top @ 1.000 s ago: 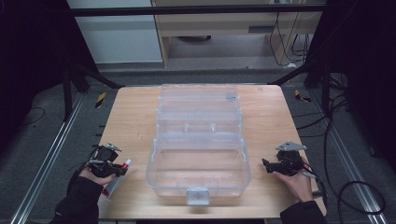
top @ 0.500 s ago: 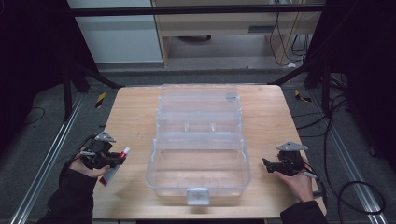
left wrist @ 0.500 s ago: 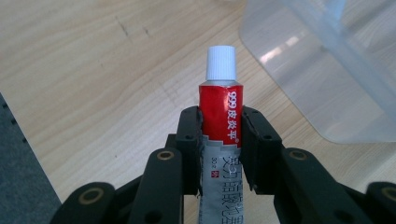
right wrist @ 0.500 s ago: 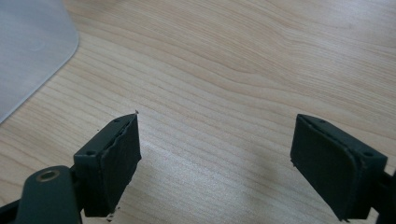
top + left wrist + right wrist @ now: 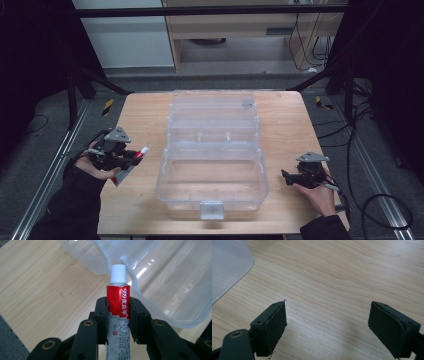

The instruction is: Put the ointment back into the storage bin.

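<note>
1. A wooden table [image 5: 140,125] carries a clear plastic box [image 5: 212,165] at its middle; the box stands open, its lid folded back toward the far edge and a latch on its near wall.
2. The left gripper [image 5: 134,158] is held by the person's left hand [image 5: 92,162] over the table's left edge, pointing toward the box.
3. In the left gripper view its 2 black jaws are closed on a tube [image 5: 117,305], pressing it from both sides; the tube has a red band with white print, a silver-grey lower part with printed characters and a white cap [image 5: 118,273].
4. The cap points at the box's rounded near-left corner [image 5: 160,290] and sits close to it; whether the two touch cannot be told.
5. In the high view the tube [image 5: 131,164] lies slanted in the jaws, its red and white end toward the box, its flat end toward the table's left edge.
6. The right gripper [image 5: 286,176] is held by the right hand [image 5: 317,190] at the table's right side, just right of the box.
7. In the right gripper view its jaws are spread wide with nothing between them, bare wood below [image 5: 329,290]; a corner of the box [image 5: 227,265] shows at upper left.
</note>
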{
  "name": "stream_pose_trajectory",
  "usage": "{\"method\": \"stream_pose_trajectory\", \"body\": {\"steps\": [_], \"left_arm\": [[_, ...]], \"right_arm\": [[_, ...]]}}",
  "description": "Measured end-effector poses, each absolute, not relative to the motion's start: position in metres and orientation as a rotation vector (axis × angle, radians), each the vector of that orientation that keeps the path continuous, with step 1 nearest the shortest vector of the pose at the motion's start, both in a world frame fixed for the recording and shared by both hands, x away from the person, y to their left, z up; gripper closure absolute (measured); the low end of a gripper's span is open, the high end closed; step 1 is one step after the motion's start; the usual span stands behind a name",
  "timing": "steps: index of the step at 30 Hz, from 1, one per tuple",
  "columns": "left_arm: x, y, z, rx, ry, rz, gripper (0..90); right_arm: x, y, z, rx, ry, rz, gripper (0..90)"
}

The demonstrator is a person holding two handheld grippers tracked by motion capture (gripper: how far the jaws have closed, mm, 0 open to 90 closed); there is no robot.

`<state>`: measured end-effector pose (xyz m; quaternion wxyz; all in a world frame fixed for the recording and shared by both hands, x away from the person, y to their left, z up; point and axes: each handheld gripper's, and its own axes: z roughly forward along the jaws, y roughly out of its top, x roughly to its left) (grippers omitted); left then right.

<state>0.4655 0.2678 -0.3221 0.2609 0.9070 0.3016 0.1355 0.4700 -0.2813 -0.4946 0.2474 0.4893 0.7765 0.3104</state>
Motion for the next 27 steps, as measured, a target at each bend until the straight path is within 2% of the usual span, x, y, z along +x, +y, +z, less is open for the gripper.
{"method": "stream_pose_trajectory", "body": {"steps": [8,14,27], "left_arm": [[0.469,0.235,-0.302,2.554,0.601,0.329,70.1],[0.469,0.216,-0.293,2.585,0.501,0.312,70.0],[0.471,0.172,-0.297,2.663,0.307,0.259,70.0]], "right_arm": [[0.47,-0.282,-0.495,1.325,2.117,0.84,14.5],[0.471,-0.282,-0.495,1.327,2.116,0.845,14.5],[0.47,-0.281,-0.495,1.309,2.115,0.845,14.5]]}}
